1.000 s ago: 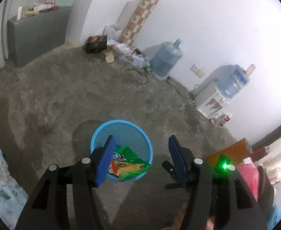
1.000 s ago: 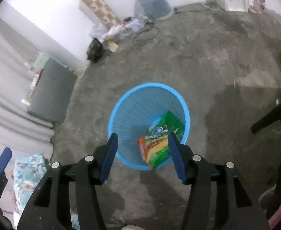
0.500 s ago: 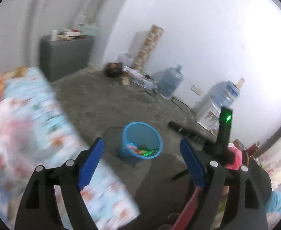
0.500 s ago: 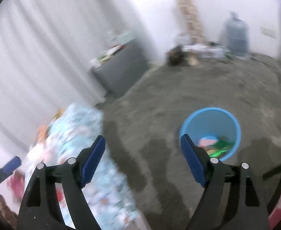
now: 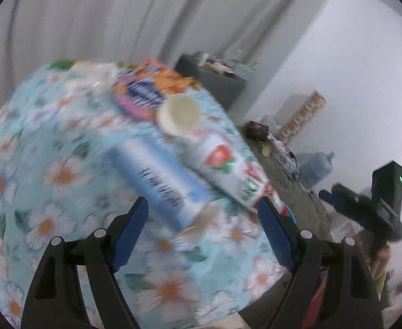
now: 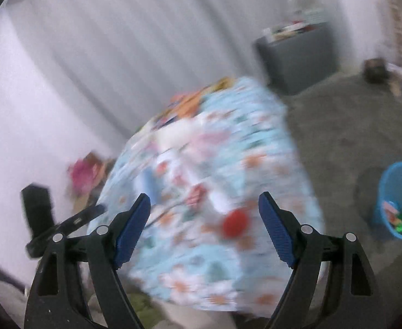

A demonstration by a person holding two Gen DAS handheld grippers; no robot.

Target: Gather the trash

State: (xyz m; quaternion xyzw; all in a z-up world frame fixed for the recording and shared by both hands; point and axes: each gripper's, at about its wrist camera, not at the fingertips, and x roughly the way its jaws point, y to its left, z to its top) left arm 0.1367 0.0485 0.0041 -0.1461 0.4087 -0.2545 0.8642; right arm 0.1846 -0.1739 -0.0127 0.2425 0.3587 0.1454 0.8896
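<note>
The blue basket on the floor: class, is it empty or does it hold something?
Not empty. In the right wrist view the blue basket stands upright with colourful wrappers at its bottom; blur hides how many.

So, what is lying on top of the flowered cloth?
On the flowered cloth lie a blue-white tube, a strawberry-print bottle with a cream cap, and an orange packet. Whatever the cloth covers is hidden. Both grippers are open and empty.
</note>
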